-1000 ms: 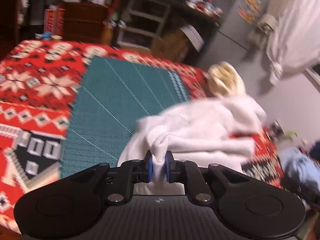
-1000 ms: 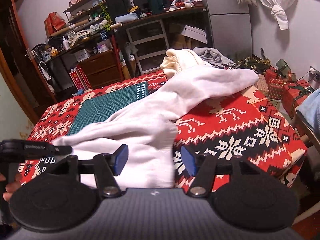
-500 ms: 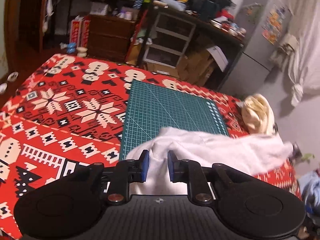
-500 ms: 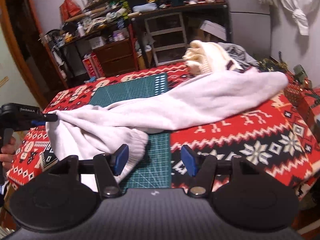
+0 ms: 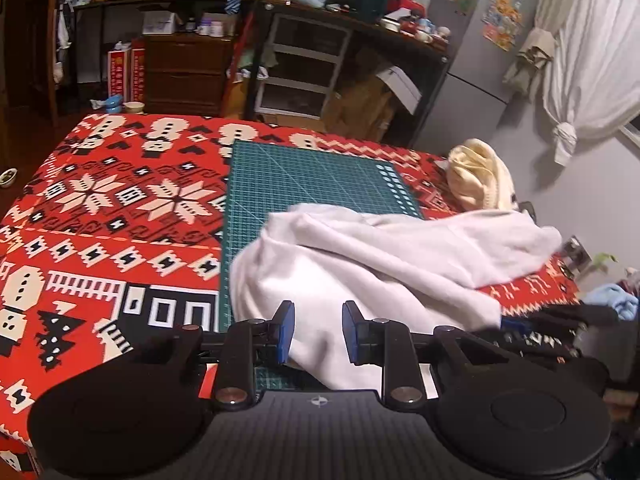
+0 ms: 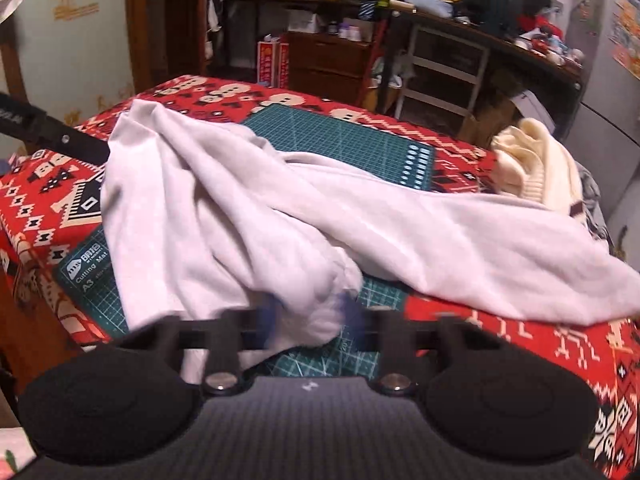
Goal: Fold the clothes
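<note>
A white garment lies crumpled across the green cutting mat on the red patterned tablecloth. My left gripper hovers at its near-left edge with its jaws opening. Cloth shows behind the gap, and the blue pads do not press on it. In the right wrist view the garment drapes over the mat, and my right gripper, blurred, has its jaws closing on a bunched cuff between them. The right gripper also shows at the garment's near-right edge. The left gripper reaches the cloth's far-left edge.
A cream knitted garment is heaped at the table's far right corner. Behind the table stand cluttered shelves and drawers, a grey fridge and a tied white curtain. Red cloth lies bare to the left of the mat.
My left gripper's jaws have parted and released the pinched cloth, which now rests on the mat. My right gripper has moved down and left to the cuff, and its wide jaws have closed in.
</note>
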### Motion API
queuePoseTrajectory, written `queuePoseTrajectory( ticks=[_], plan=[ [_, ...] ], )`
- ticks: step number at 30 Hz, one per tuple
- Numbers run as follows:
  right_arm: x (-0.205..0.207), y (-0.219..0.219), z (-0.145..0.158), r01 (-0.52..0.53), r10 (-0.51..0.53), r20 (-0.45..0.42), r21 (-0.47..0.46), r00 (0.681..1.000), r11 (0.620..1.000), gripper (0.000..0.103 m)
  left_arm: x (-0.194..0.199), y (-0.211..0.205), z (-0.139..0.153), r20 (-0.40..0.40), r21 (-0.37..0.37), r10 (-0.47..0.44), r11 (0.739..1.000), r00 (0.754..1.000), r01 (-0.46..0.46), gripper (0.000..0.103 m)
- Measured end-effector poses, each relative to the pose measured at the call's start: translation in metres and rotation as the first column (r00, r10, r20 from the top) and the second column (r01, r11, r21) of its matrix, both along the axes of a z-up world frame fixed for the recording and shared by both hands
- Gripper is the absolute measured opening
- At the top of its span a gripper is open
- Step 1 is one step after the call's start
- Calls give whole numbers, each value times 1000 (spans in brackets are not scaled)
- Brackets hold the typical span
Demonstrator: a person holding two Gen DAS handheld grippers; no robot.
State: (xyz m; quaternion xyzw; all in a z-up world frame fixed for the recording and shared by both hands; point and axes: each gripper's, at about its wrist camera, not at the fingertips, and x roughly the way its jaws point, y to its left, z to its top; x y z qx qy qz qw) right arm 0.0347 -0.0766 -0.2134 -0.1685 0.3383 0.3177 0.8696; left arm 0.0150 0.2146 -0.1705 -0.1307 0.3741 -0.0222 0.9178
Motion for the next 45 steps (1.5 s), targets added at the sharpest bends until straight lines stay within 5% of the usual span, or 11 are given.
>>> queuePoseTrajectory(
  ticks=[5,10,17,22,24,30,36,41,45],
  plan=[
    [-16,8,35,2,-7,57,90,998,996,10,-6,-5,8,20,-148,-60,987,998,63,25],
    [-44,24,68,-59,44,86,181,995,982,10,-5,-10,19,61,-317,-102,941,993,116,42],
    [-89,54,74,-172,149,147,154,978,973,10,6,-12,10,-18,-427,-103,900,995,85,51],
    [-112,67,73,-222,197,184,128,963,967,10,7,-3,-6,-74,-520,-63,854,995,15,24],
    [-116,71,72,-227,203,185,117,961,967,10,7,-2,-5,-73,-511,-42,860,996,-1,10],
    [-115,56,78,-184,155,160,189,975,965,23,2,15,11,-25,-457,30,889,999,-38,9],
    [-83,4,75,45,-57,35,282,998,958,26,-6,49,33,43,-458,116,885,992,-84,9],
    [-40,-24,47,192,-183,-59,234,981,953,31,-13,70,40,56,-463,166,878,985,-121,9],
    [-19,-17,24,178,-161,-104,184,981,967,35,-15,77,38,50,-460,184,877,982,-141,9]
  ],
)
